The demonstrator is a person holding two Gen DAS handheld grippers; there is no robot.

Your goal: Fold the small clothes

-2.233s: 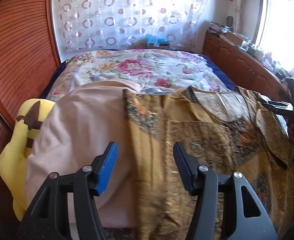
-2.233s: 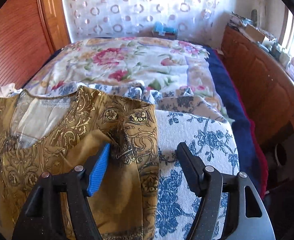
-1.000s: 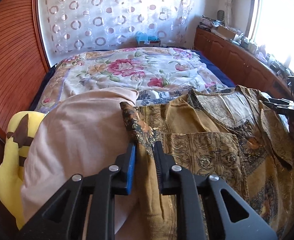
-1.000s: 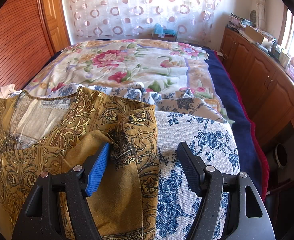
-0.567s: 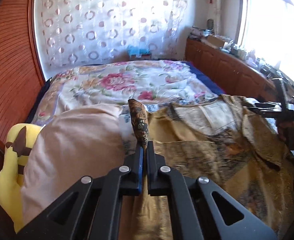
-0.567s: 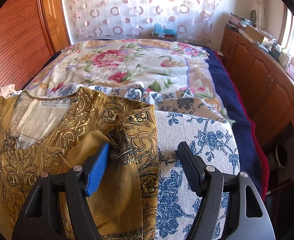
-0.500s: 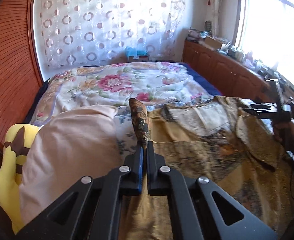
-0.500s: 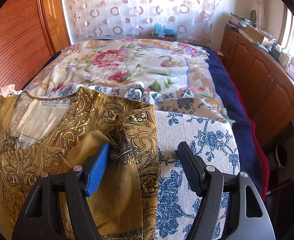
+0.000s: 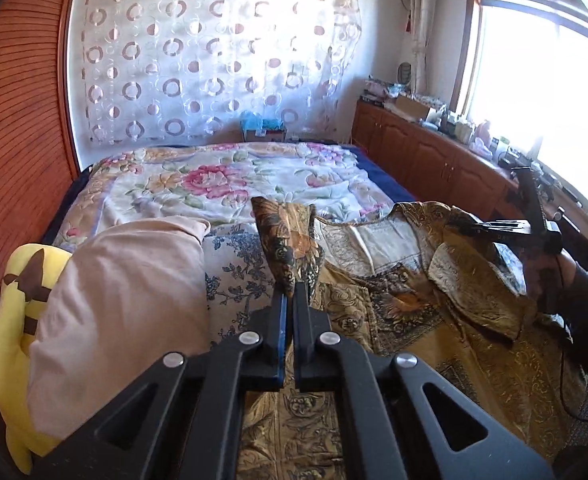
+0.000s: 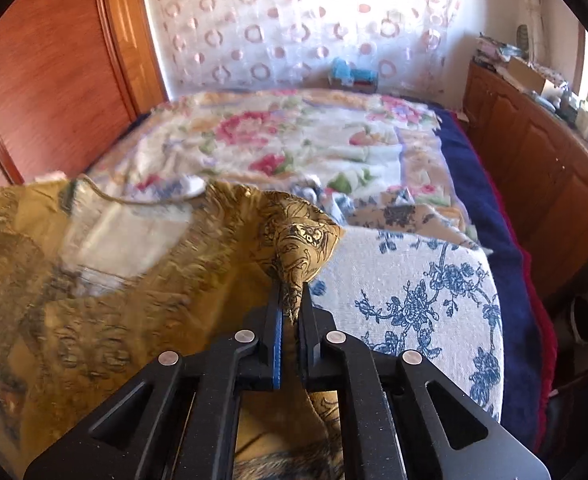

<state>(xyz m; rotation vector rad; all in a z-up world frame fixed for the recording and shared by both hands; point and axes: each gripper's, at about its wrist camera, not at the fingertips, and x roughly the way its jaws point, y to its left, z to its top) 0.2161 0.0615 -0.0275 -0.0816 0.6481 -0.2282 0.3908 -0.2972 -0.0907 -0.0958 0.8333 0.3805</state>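
Note:
A gold patterned garment [image 9: 445,320] lies spread on a blue-flowered white cover [image 9: 234,268] at the near end of the bed. My left gripper [image 9: 288,292] is shut on the garment's left shoulder corner, which stands up in a bunch above the jaws. My right gripper [image 10: 290,288] is shut on the garment's right shoulder corner [image 10: 305,240], lifted off the cover [image 10: 421,292]. The rest of the garment [image 10: 94,300] shows blurred to its left. The right gripper also shows in the left wrist view [image 9: 533,232], held by a hand.
A beige pillow [image 9: 122,300] and a yellow plush toy [image 9: 10,320] lie left of the garment. A floral blanket [image 9: 222,180] covers the bed beyond. Wooden cabinets [image 9: 433,156] run along the right under a window. A wooden wall panel [image 9: 18,140] stands on the left.
The right gripper, open around the garment's right corner, has shut on it and lifted it. The left gripper stayed shut on the left corner and rose higher, uncovering more blue-flowered cover.

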